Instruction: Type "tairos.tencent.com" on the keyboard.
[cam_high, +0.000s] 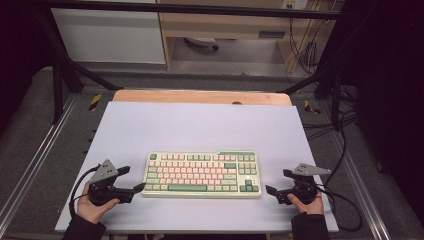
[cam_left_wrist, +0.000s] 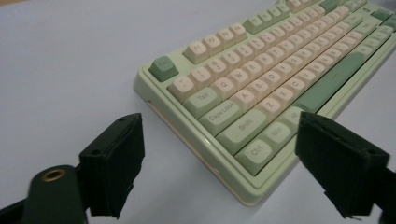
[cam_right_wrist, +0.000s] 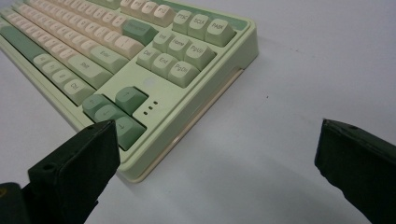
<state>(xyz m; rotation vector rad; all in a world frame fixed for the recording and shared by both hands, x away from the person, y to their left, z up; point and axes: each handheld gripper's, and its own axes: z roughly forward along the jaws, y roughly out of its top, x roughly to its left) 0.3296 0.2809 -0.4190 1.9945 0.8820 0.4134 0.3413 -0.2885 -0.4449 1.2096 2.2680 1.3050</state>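
Note:
A pale green keyboard (cam_high: 200, 175) with cream, pink and darker green keys lies flat on the white mat (cam_high: 200, 125), near its front edge. My left gripper (cam_high: 132, 179) rests on the mat by the keyboard's left end, held by a hand. In the left gripper view the keyboard's (cam_left_wrist: 280, 70) near left corner sits between the spread jaws of that gripper (cam_left_wrist: 218, 140), and neither pad touches it. My right gripper (cam_high: 277, 181) stands off the right end. In its own view the right gripper (cam_right_wrist: 218, 135) is open, one jaw beside the keyboard's (cam_right_wrist: 116, 56) arrow-key corner.
The mat covers a wooden table (cam_high: 200, 96) inside a black metal frame (cam_high: 60, 80). Cables (cam_high: 345, 200) trail off the mat's right edge. A desk and more wiring stand beyond the far side.

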